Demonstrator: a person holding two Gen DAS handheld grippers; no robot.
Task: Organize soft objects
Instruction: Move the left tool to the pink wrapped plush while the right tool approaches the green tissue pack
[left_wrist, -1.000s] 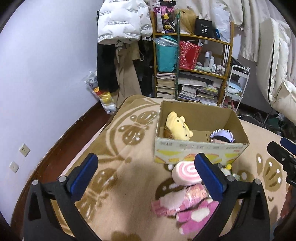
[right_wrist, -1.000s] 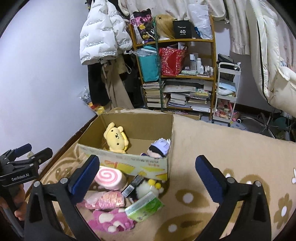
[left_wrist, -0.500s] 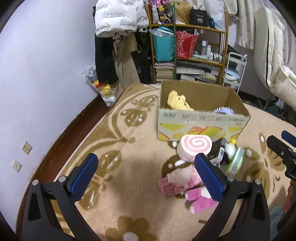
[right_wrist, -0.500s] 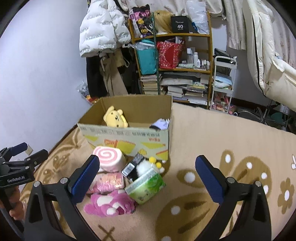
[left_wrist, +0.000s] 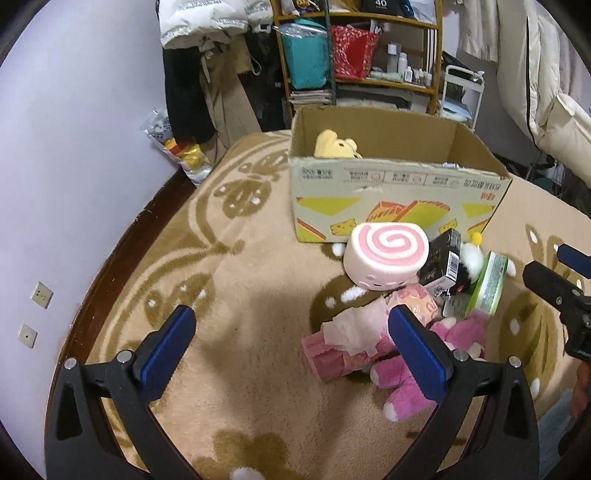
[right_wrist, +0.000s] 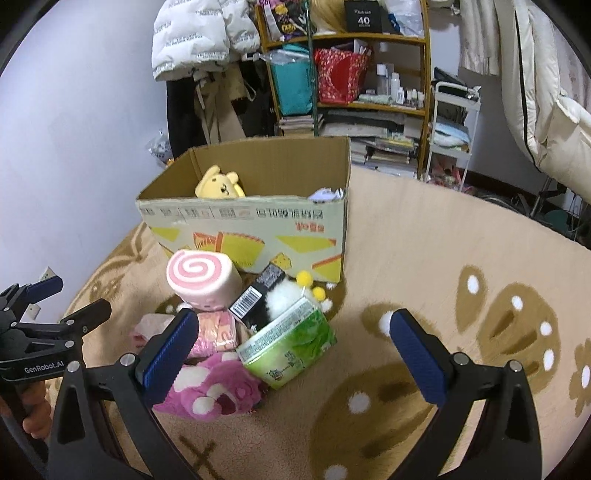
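A cardboard box (left_wrist: 388, 206) (right_wrist: 243, 229) stands on the rug with a yellow plush (left_wrist: 334, 144) (right_wrist: 219, 182) inside. In front of it lies a pile: a pink swirl roll cushion (left_wrist: 386, 254) (right_wrist: 201, 282), a pink tissue pack (left_wrist: 351, 336) (right_wrist: 218, 332), a magenta plush (left_wrist: 424, 373) (right_wrist: 214, 391), a green tissue pack (left_wrist: 487, 284) (right_wrist: 291, 343), a black box (left_wrist: 441, 258) (right_wrist: 258, 291) and a white fluffy toy (right_wrist: 284, 295). My left gripper (left_wrist: 291, 347) is open and empty, left of the pile. My right gripper (right_wrist: 293, 354) is open and empty, low over the pile.
A beige patterned rug (left_wrist: 229, 258) (right_wrist: 461, 277) covers the floor. A cluttered shelf (right_wrist: 351, 74), hanging coats (right_wrist: 207, 55) and a white trolley (right_wrist: 454, 122) stand behind the box. A wall (left_wrist: 74, 147) runs along the left.
Both grippers have dropped lower and closer to the pile in front of the box. Both stay open and empty.
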